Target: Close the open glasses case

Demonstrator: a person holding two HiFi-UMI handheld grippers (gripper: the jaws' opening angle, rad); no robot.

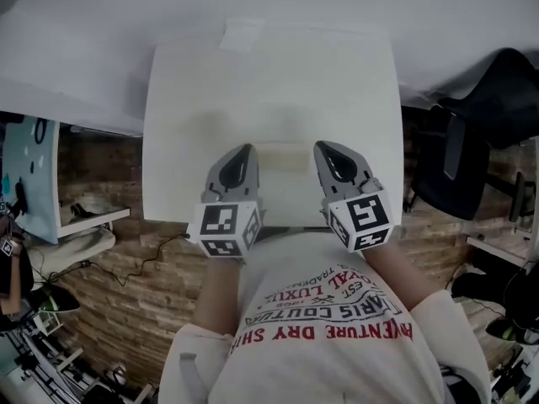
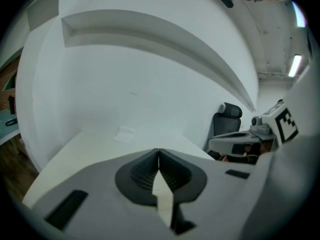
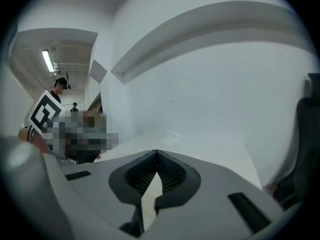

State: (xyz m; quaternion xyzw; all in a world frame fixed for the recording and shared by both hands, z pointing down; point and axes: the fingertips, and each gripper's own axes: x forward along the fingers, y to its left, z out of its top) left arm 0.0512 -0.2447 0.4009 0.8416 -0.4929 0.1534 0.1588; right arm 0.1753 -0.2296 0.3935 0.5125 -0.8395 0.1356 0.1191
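Hovering low-centre over the white table (image 1: 269, 82), the left gripper (image 1: 244, 154) and right gripper (image 1: 324, 150) flank a pale glasses case (image 1: 285, 155), jaws pressed together and empty, seemingly poised to push it shut.

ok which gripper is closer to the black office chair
Right. The right gripper is on the side toward the black office chair; the left gripper is beyond it, farther from the chair.

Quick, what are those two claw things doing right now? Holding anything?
Left gripper: closed, jaws together, holding nothing.
Right gripper: closed, jaws together, holding nothing.
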